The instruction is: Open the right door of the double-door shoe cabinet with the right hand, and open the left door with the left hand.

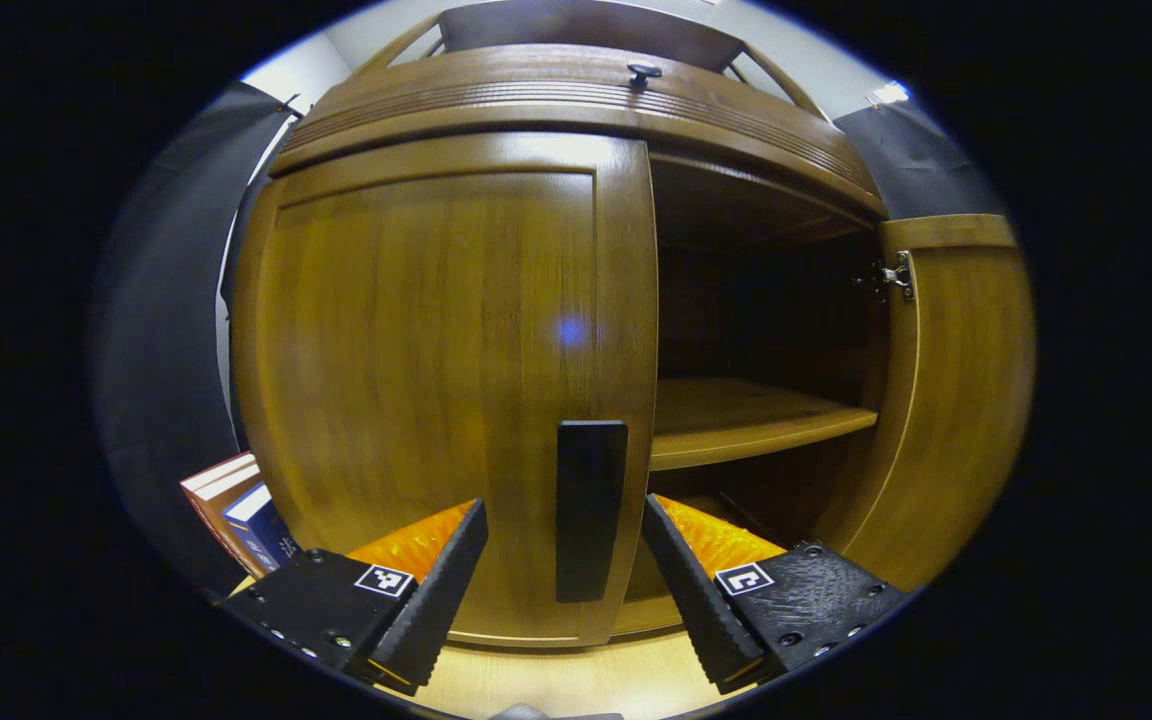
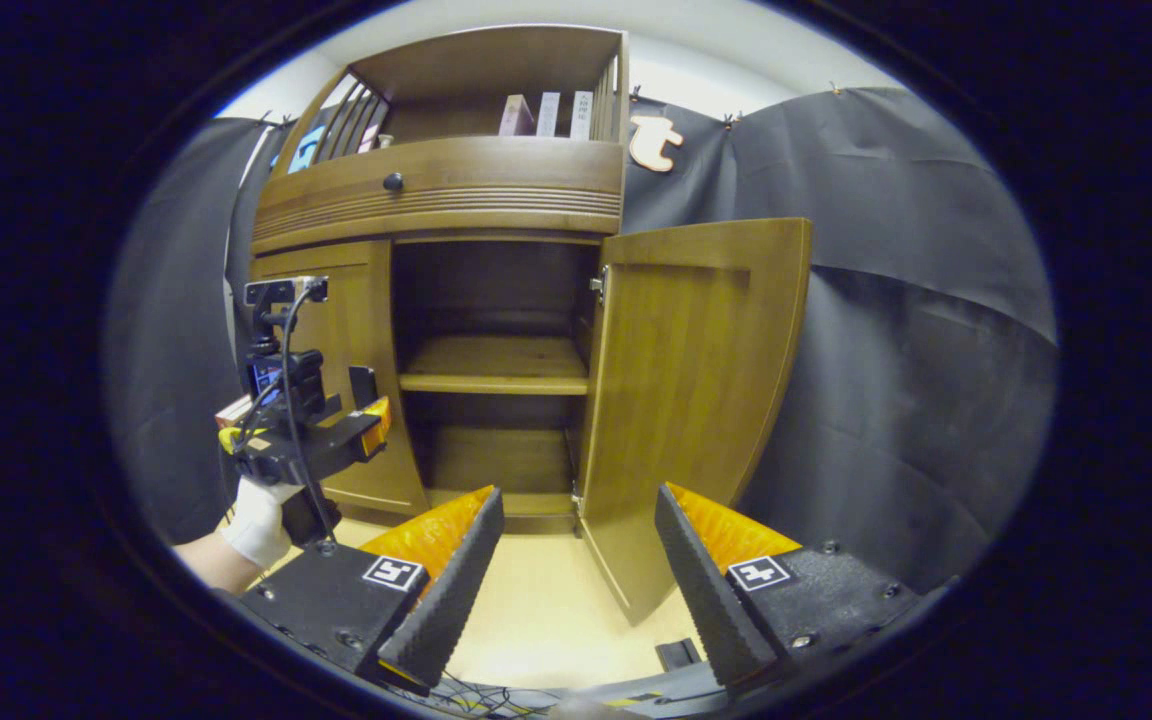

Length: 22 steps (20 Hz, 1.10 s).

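Note:
The wooden shoe cabinet [image 2: 456, 190] has its right door [image 2: 686, 380] swung wide, baring a shelf [image 2: 496, 365]. The left door [image 1: 436, 380] is shut, with a dark vertical handle [image 1: 590, 510] near its inner edge. My left gripper [image 1: 564, 520] is open, its fingers on either side of that handle and slightly short of it. In the right gripper view the left gripper [image 2: 368, 412] is held by a gloved hand [image 2: 258, 520] at the left door [image 2: 351, 370]. My right gripper [image 2: 579, 505] is open and holds nothing, back from the cabinet near the open door's lower edge.
Books [image 1: 236, 510] stand to the left of the cabinet. A drawer with a small knob [image 1: 644, 72] runs above the doors, with an upper shelf of books [image 2: 546, 115] over it. Black cloth [image 2: 896, 350] hangs to the right. Cables [image 2: 476, 690] lie on the pale floor.

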Motion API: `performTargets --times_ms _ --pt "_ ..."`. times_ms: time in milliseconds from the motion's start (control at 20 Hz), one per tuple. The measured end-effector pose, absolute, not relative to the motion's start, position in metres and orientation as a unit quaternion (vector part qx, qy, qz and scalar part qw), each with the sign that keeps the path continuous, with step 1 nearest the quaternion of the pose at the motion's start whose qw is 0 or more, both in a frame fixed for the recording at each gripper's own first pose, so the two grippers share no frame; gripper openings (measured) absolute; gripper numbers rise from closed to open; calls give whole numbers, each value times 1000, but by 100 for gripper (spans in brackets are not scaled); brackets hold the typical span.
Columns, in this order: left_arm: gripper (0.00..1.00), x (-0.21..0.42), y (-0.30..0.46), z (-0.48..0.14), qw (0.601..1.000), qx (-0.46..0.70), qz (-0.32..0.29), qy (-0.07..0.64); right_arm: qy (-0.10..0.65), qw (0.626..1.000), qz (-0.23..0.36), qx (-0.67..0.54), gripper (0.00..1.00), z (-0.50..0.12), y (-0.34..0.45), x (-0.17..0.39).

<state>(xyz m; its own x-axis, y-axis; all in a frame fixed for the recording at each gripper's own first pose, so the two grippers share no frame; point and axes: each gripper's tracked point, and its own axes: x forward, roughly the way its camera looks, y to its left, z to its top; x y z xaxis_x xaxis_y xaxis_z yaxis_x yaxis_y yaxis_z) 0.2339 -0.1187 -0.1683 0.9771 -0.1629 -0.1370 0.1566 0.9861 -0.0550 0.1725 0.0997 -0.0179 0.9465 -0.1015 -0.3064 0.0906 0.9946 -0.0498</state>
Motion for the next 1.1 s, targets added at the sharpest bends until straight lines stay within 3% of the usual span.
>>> performTargets --times_ms 50,150,400,500,550,600,1100 --pt "92 237 -121 -169 994 -20 -83 69 158 986 -51 -18 96 -20 98 171" --pt "68 242 -122 -173 994 -11 -80 68 160 985 -54 -17 96 -22 95 172" --pt "57 249 -129 -181 993 -12 -94 70 162 985 -57 -14 96 -25 93 168" --pt "32 250 -126 -179 993 -10 -92 66 166 985 -54 -11 96 -27 94 168" --pt "37 250 -125 -179 993 -13 -95 68 167 985 -52 -11 96 -29 95 168" --pt "29 246 -126 -180 992 -17 -100 71 167 985 -50 -12 96 -29 97 167" --pt "28 173 -105 -180 986 -27 -146 71 168 986 -7 -10 95 -38 124 164"
